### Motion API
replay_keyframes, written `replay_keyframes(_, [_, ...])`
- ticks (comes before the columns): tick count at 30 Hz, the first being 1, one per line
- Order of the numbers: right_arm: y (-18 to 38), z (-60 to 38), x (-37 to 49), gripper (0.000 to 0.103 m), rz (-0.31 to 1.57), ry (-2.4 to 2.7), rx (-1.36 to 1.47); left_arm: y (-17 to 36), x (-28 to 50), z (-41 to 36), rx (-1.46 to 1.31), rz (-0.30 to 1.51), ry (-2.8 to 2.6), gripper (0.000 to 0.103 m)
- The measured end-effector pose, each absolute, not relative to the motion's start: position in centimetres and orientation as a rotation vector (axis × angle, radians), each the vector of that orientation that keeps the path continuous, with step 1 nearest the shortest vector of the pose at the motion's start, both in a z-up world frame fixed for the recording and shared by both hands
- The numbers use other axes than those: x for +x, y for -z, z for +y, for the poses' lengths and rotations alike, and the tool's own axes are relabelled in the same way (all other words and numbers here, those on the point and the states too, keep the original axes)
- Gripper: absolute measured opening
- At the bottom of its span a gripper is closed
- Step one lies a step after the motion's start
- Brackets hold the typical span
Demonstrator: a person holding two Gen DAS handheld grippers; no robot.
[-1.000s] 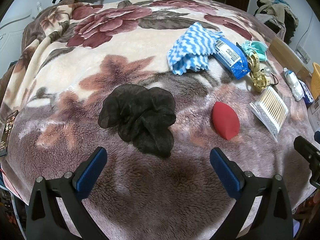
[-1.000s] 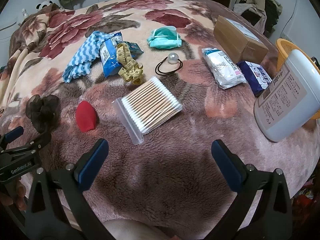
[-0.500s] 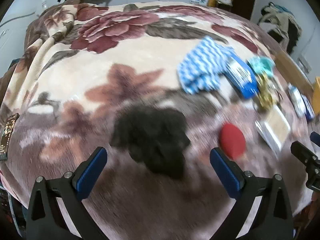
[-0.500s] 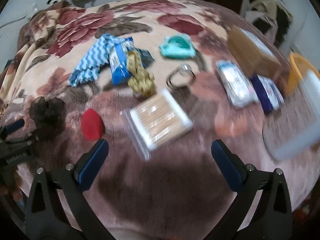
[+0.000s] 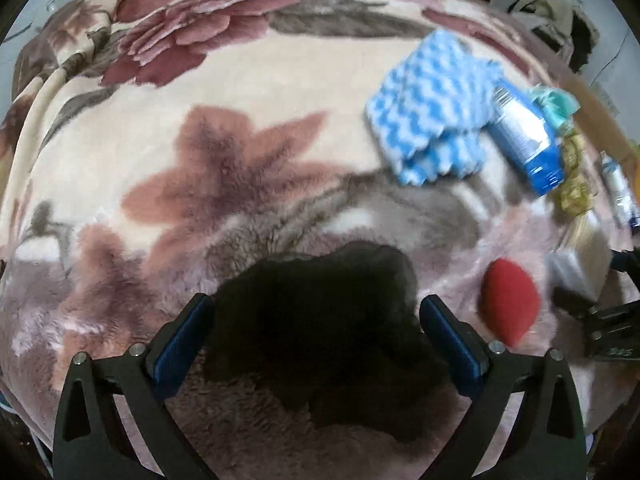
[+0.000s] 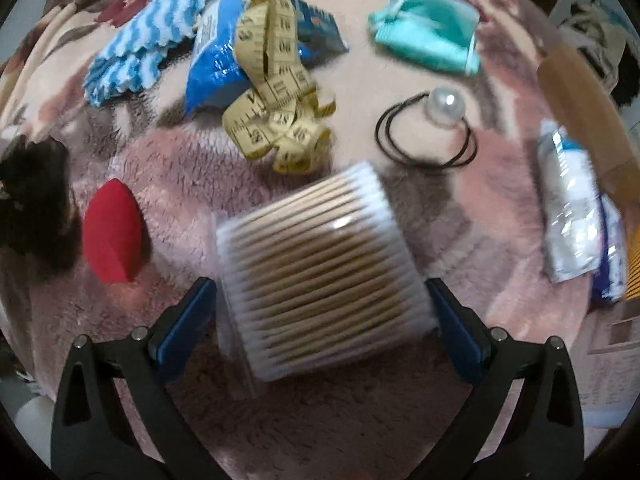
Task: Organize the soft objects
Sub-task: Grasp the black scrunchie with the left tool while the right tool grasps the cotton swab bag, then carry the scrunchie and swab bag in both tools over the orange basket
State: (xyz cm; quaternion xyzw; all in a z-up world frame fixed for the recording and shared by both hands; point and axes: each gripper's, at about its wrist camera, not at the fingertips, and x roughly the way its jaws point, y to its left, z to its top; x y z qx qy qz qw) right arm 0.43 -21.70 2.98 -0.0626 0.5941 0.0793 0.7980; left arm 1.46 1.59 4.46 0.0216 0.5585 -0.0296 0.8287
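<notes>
Two wide-spread grippers point down at a floral blanket (image 5: 248,128) on a bed. Left gripper (image 5: 316,332), its jaws just narrowing, straddles the black scrunchie (image 5: 320,320), fingers (image 5: 188,336) not yet pressing. Right gripper (image 6: 322,320), likewise narrowing, brackets the cotton-swab pack (image 6: 320,272); contact unclear.

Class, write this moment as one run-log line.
left gripper: closing, around black scrunchie | right gripper: closing, around cotton swab pack | neither gripped yet
</notes>
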Motion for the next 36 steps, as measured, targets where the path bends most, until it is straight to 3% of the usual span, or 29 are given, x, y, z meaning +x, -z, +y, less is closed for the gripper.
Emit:
replay_keyframes(2, [-3.2,-22.1,0.2,0.083,1.259,-0.163,-0.116,-3.9,1.4,2.0,-0.008,1.208,0.061,0.077])
replay_keyframes(3, [-3.5,-22.4,0.0,0.082,1.250,-0.172,-0.096,-3.8,1.1,2.3,-0.057,1.209,0.072,0.056])
replay_keyframes(4, [-3.8,-22.7,-0.2,0.081,1.243,-0.183,-0.069,-3.9,0.8,2.4,-0.079,1.207,0.081,0.046])
replay_keyframes(7, [-4.8,-23.6,-1.1,0.079,1.217,-0.207,0.002,-4.9,-0.2,2.6,-0.105,1.176,0.096,0.035])
replay_keyframes(36, [-16.1,-27.9,-5.7,0.079,1.030,-0.149,0.104,-15.7,-3.3,-7.5,-0.086,1.077,0.226,0.034])
